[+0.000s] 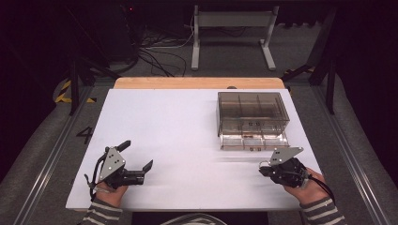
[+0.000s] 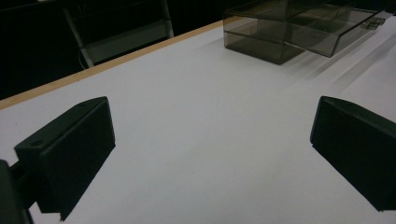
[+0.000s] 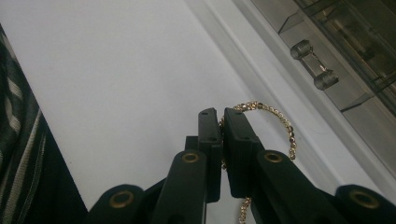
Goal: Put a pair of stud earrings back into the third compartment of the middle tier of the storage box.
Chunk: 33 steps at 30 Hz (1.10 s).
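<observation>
The gold bead bracelet sits pinched in the right gripper, near the front right edge of the white table. Starting from the left, the left gripper rests low over the table's front left part with its jaws spread wide and nothing between them. Farther right and toward the back stands a smoky clear plastic box with compartments, its bottom drawer pulled out. Just in front of the drawer, the right gripper has its jaws pressed nearly together on the bracelet, whose beaded loop arcs out beside them.
</observation>
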Motion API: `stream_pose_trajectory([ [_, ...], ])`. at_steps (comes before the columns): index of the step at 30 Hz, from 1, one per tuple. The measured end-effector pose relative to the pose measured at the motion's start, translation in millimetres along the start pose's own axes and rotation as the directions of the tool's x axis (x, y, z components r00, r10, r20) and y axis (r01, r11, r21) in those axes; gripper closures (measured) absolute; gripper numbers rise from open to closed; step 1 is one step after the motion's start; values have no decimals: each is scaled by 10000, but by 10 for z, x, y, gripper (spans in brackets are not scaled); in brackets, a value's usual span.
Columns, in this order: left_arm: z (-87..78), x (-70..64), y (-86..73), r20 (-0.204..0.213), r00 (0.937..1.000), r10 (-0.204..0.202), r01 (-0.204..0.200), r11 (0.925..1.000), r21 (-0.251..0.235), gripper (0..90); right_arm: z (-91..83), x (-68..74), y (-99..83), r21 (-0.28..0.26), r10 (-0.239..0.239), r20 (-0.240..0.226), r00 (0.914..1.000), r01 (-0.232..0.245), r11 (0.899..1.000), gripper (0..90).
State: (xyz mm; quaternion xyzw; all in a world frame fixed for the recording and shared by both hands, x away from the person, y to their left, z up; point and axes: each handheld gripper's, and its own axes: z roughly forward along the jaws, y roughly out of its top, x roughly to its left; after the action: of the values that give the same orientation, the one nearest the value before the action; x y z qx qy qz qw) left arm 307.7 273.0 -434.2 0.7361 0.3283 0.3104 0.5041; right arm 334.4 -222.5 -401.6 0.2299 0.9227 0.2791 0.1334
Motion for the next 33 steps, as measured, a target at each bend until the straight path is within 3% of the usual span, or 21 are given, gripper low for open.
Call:
stream_pose_trajectory([
  [16,-25,18,5,-121,9999,-86,84,9999,-147,21,-150,-35,50,-654,86,488,9988,-54,9978,859],
  [33,-21,17,3,-69,10000,-54,53,9999,-131,18,-244,-143,179,-755,79,778,9969,-20,9971,859],
])
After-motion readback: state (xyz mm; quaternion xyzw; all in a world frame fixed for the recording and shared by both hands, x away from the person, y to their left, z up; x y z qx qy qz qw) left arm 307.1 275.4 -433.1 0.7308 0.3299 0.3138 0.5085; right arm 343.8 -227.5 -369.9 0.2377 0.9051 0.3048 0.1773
